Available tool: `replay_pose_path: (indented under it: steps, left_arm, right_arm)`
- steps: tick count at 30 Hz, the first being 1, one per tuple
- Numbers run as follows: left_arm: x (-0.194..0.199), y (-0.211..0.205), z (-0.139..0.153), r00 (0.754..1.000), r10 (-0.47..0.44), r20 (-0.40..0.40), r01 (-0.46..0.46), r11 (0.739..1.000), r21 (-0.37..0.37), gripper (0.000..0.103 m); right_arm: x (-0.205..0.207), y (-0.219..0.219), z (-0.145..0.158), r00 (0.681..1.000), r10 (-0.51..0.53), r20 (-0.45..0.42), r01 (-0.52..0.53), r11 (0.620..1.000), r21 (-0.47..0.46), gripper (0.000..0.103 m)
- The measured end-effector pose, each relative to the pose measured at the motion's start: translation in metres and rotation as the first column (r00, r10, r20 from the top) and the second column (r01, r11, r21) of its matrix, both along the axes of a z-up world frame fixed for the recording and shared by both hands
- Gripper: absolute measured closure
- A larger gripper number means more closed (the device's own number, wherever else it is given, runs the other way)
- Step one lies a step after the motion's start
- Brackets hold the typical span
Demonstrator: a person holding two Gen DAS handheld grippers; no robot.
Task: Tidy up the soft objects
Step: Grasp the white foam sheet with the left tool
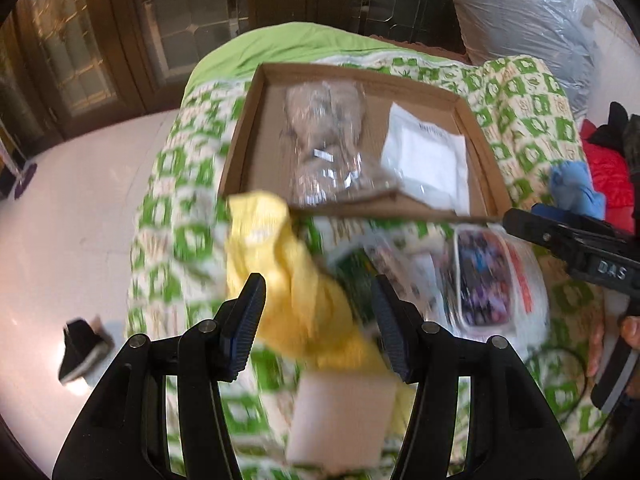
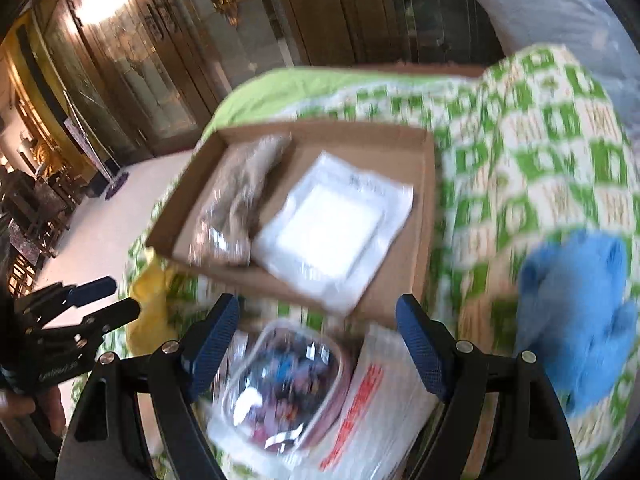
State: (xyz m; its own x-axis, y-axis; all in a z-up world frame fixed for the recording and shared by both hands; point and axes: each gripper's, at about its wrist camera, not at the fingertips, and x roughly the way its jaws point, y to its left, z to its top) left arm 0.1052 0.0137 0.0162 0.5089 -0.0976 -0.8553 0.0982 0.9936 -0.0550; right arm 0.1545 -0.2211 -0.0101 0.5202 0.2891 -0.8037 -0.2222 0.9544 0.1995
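A shallow cardboard box (image 1: 240,136) (image 2: 404,280) lies on a green-and-white quilt (image 1: 176,240). In it are a clear-wrapped grey bundle (image 1: 324,140) (image 2: 236,200) and a white flat packet (image 1: 428,160) (image 2: 336,228). My left gripper (image 1: 318,320) is open above a yellow cloth (image 1: 296,292) and a white foam block (image 1: 340,416). My right gripper (image 2: 318,344) is open above a clear pouch with colourful contents (image 2: 288,380) (image 1: 484,280) lying on a white plastic-wrapped pack (image 2: 368,420). A blue plush toy (image 2: 580,320) (image 1: 572,188) lies to the right.
A white tiled floor (image 1: 80,208) lies left of the bed, with dark wooden glass doors (image 1: 100,40) behind. A large plastic-wrapped bundle (image 1: 532,20) stands at the back right. Red fabric (image 1: 608,176) sits at the right edge. A dark object (image 1: 82,350) lies on the floor.
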Motion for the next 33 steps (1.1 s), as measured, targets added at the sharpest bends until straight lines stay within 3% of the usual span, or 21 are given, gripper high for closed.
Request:
replay_pose_path:
  steps: [9, 18, 21, 27, 31, 33]
  left_arm:
    - [-0.051, 0.008, -0.010, 1.000, 0.012, -0.014, -0.013, 0.998, -0.065, 0.048]
    - [-0.066, -0.001, -0.052, 0.983, -0.096, -0.154, 0.087, 0.994, -0.066, 0.048]
    - [-0.066, -0.005, -0.053, 0.981, -0.119, -0.155, 0.108, 0.991, -0.080, 0.042]
    - [-0.066, -0.009, -0.050, 0.977, -0.157, -0.143, 0.145, 0.985, -0.089, 0.042]
    - [-0.067, -0.006, -0.056, 0.978, -0.146, -0.150, 0.144, 0.989, -0.025, 0.042]
    - [-0.066, -0.001, -0.054, 0.979, -0.150, -0.138, 0.144, 0.988, -0.053, 0.042]
  right_arm:
    - [-0.042, -0.006, -0.010, 0.996, -0.010, -0.090, 0.012, 1.000, 0.021, 0.018]
    - [-0.066, -0.002, -0.020, 0.993, 0.003, -0.115, -0.004, 1.000, -0.010, 0.018]
    - [-0.069, 0.001, -0.021, 0.992, 0.008, -0.125, -0.010, 1.000, -0.012, 0.018]
    - [-0.076, 0.009, -0.028, 0.990, 0.025, -0.137, -0.029, 0.999, -0.030, 0.018]
    - [-0.078, 0.014, -0.030, 0.990, 0.033, -0.138, -0.038, 0.999, -0.039, 0.018]
    - [-0.078, 0.015, -0.030, 0.990, 0.034, -0.137, -0.040, 0.998, -0.039, 0.018]
